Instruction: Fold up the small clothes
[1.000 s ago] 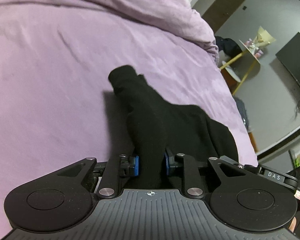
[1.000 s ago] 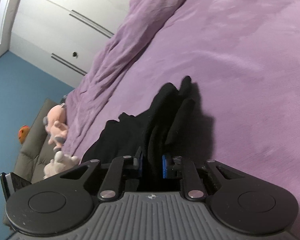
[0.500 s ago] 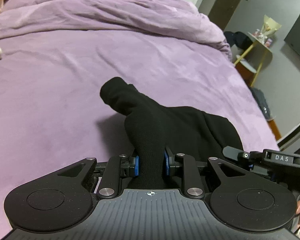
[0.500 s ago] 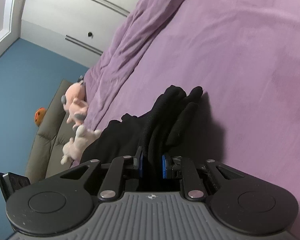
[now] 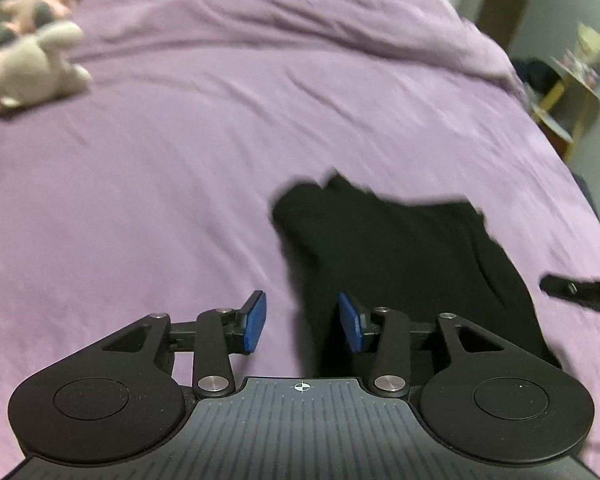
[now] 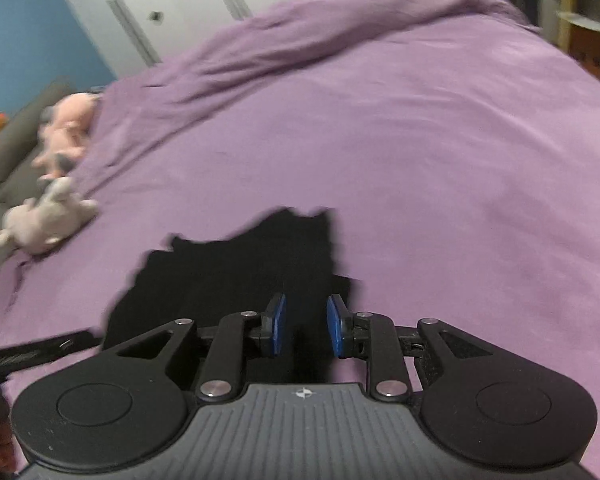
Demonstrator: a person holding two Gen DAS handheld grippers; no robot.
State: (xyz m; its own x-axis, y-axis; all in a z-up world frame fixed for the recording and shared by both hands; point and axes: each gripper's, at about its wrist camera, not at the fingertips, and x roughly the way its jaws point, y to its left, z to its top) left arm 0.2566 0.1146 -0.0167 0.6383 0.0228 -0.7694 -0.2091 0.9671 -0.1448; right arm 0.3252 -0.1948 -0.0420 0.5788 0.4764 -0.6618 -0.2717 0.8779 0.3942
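Left wrist view: black garment (image 5: 400, 256) laid on the purple bed cover (image 5: 160, 200), both tools parted.

Nearest, the left gripper (image 5: 302, 322) is seen with its blue pads spread and nothing clamped; cloth lies under its right pad only. From the right wrist, the right gripper (image 6: 304, 326) is likewise spread, with dark fabric lying between and beneath the pads. The garment's long axis is judged to run from near to far, with a narrower, uneven end pointing away toward the rumpled duvet (image 6: 340, 36). A loose layer could be snagged by a pad as a tool is lifted, and the fold dragged askew; blur hides whether the edges are aligned. Farther left, plush toys (image 5: 32, 64) are seen.
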